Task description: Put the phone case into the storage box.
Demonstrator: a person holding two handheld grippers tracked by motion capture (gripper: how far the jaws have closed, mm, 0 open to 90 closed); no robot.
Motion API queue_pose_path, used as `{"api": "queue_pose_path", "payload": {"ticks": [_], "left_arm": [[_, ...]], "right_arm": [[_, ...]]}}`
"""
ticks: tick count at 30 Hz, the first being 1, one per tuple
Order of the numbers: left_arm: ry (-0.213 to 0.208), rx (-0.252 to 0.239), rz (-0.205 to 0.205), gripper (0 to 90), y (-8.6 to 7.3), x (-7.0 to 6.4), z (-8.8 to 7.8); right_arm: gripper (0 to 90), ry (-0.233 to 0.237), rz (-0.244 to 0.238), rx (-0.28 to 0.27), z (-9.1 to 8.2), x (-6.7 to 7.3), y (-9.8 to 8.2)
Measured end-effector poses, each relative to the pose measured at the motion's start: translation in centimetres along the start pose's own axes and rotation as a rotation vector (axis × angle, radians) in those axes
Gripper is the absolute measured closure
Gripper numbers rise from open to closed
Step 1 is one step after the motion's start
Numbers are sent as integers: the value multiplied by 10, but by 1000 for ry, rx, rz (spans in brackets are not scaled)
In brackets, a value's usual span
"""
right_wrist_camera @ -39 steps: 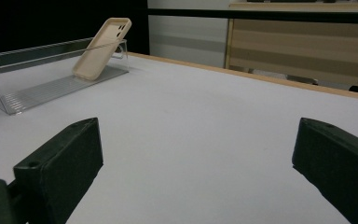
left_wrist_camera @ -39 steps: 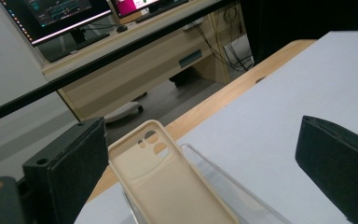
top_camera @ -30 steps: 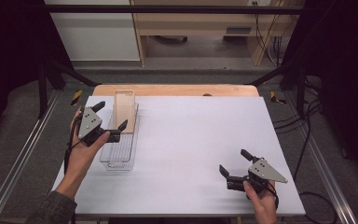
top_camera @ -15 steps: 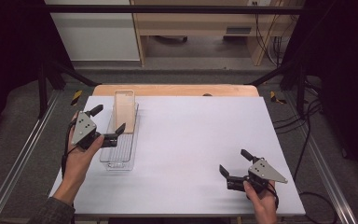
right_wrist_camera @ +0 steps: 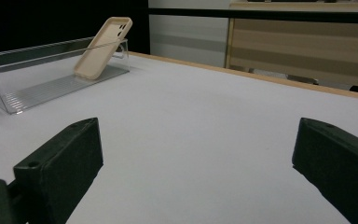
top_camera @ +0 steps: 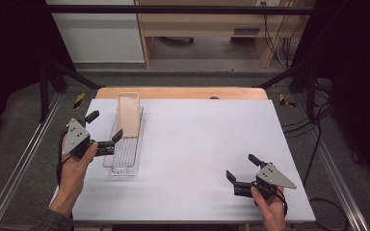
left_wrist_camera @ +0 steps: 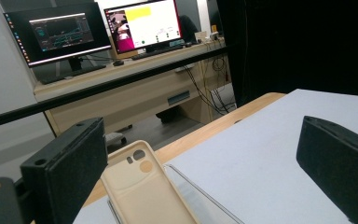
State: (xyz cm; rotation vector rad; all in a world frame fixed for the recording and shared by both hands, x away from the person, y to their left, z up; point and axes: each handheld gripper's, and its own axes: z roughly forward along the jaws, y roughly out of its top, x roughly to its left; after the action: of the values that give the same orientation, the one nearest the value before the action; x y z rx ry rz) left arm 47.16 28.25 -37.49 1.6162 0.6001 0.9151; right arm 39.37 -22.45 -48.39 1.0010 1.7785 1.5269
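I have the left gripper (top_camera: 105, 130) up at the left edge of the white table (top_camera: 197, 144), its jaws spread wide with nothing between them. One jaw tip reaches over the long side wall of the clear plastic tray (top_camera: 125, 144); from above I cannot tell whether it touches the rim or hangs just over it. The other jaw points away toward the table's far left corner. In the left gripper view the two black jaws stand far apart at the bottom corners, and the beige phone case (left_wrist_camera: 144, 186) rises between them, closer to the left-hand jaw, with no contact that I can see.

The phone case (top_camera: 128, 114) sits in the far end of the tray, tilted, its lower edge on the ribbed floor and its top leaning on the tray's far end wall. The camera cut-outs are at the upper end.

My right gripper (top_camera: 241, 169) rests low near the front right corner of the table, well apart from the tray. Its jaws are also wide apart and hold nothing; in the right gripper view bare table lies between them, with the tray (right_wrist_camera: 42, 79) and the case (right_wrist_camera: 102, 46) off in the distance at upper left.
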Motion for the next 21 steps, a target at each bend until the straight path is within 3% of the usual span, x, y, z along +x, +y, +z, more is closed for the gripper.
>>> {"api": "queue_pose_path", "payload": {"ticks": [21], "left_arm": [[10, -25, -5, 16, -9, -6, -21]], "right_arm": [[18, -2, 1, -6, -1, -1, 0]]}}
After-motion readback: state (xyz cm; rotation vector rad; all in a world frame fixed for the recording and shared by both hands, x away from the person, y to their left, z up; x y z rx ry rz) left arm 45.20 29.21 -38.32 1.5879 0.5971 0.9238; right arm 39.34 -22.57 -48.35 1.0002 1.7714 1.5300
